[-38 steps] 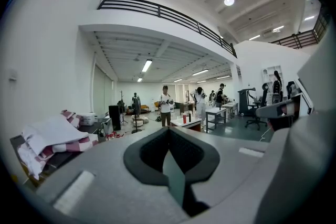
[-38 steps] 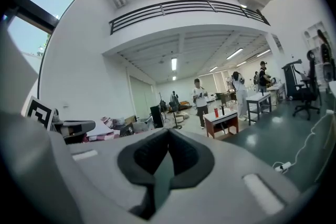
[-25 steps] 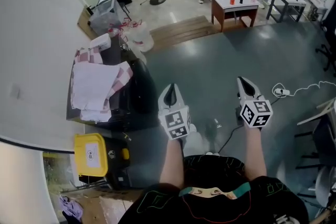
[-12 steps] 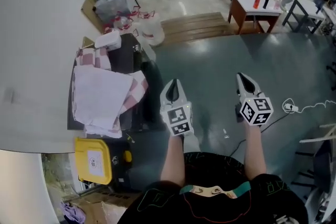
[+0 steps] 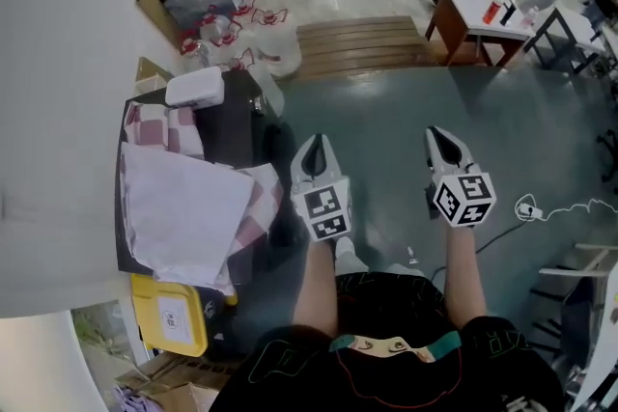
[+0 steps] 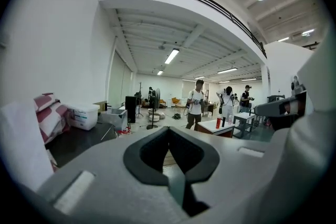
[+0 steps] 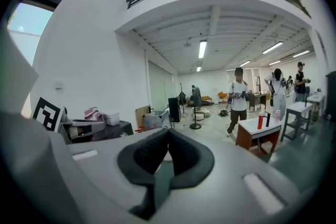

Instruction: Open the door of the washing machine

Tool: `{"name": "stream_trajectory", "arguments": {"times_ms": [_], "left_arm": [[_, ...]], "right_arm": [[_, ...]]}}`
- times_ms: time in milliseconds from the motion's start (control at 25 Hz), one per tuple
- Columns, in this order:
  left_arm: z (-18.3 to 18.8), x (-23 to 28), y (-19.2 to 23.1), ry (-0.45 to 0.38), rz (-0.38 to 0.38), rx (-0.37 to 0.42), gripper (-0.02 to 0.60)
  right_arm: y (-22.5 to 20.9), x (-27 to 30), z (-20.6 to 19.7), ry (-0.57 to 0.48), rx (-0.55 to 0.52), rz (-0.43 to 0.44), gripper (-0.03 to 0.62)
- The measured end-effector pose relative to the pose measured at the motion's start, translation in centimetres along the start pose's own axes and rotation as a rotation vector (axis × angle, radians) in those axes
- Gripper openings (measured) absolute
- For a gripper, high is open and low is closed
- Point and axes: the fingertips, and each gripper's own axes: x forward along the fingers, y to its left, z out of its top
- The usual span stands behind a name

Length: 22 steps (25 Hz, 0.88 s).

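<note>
apparently the dark washing machine (image 5: pixel 230 123) lies lengthwise along the white wall (image 5: pixel 58 63).

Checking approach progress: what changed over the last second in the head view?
The person walked forward. The dark unit, the checked cloths on it and the yellow-lidded box slid down the head view and look nearer, now beside the left hand-held gripper. Nothing was taken hold of or let go. Unchanged: it and the right hand-held gripper are shut, empty and held out side by side.
</note>
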Motion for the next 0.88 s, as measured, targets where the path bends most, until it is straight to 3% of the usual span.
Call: {"name": "stream_trajectory", "arguments": {"times_ms": [240, 400, 600, 760, 880], "left_arm": [[0.1, 4.4, -0.9, 0.021, -0.042, 0.002, 0.011], [-0.7, 6.6, -0.1, 0.045, -0.010, -0.013, 0.011], [-2.7, 8.6, 1.4, 0.087, 0.103, -0.025, 0.011], [-5.1, 9.2, 2.9, 0.146, 0.236, -0.032, 0.011], [-7.0, 7.7, 4.5, 0.175, 0.352, -0.096, 0.011]], "right_arm": [[-1.3, 3.5, 1.0, 0.021, -0.055, -0.009, 0.003], [-1.6, 6.7, 1.1, 0.046, -0.114, 0.032, 0.003], [-0.4, 12.5, 0.5, 0.076, -0.144, 0.188, 0.003], [3.6, 17.8, -0.5, 0.117, -0.224, 0.404, 0.003], [6.2, 20.2, -1.5, 0.149, -0.230, 0.538, 0.003]]}}
